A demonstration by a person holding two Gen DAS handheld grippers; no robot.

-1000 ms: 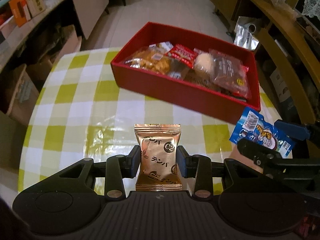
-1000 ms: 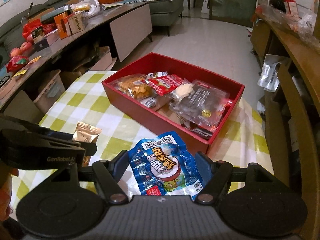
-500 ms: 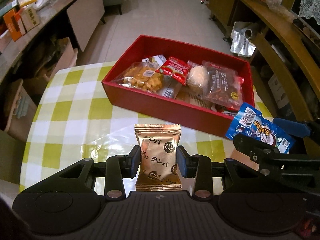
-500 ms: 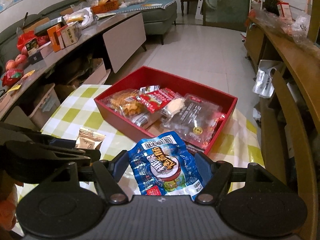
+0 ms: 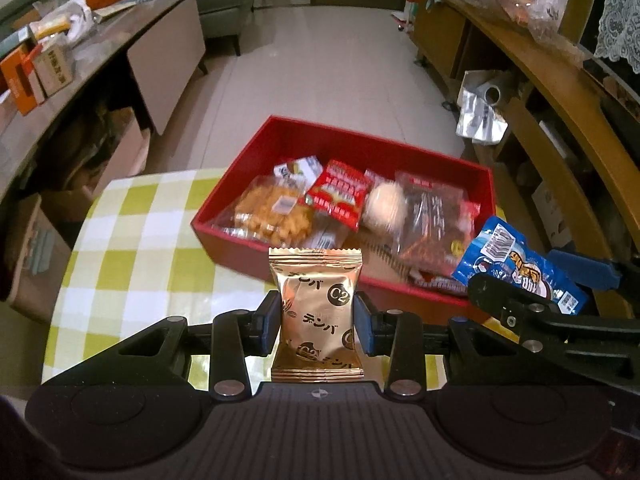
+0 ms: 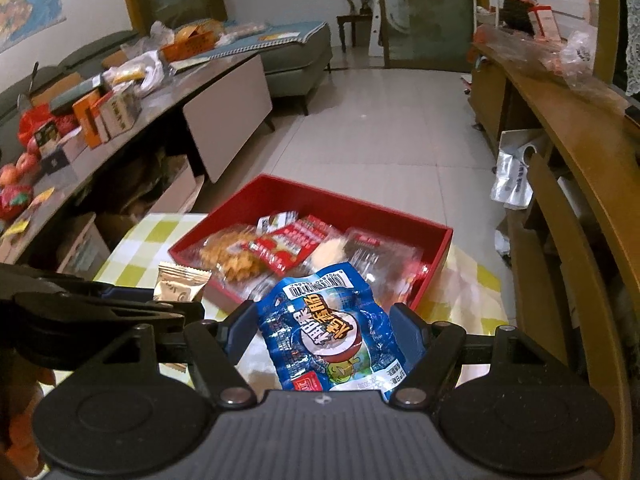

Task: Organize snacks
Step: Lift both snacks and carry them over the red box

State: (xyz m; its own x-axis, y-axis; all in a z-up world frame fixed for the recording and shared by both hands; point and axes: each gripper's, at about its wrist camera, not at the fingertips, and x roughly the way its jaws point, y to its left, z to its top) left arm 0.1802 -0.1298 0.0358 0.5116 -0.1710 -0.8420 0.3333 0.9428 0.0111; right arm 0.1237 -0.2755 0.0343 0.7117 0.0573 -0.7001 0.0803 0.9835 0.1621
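Left gripper (image 5: 316, 322) clamps a shiny gold packet (image 5: 316, 312) upright; right gripper (image 6: 324, 338) clamps a crinkled blue packet (image 6: 332, 332). Red tray (image 5: 256, 254) at twelve o'clock, snack-filled; checked tablecloth (image 5: 152, 240) bare at nine.

A green-and-white checked tabletop (image 5: 132, 240) stands on pale floor tiles (image 5: 332, 80). A grey sofa (image 6: 296, 60), cardboard boxes (image 6: 104, 114) and red apples (image 6: 18, 168) lie beyond.
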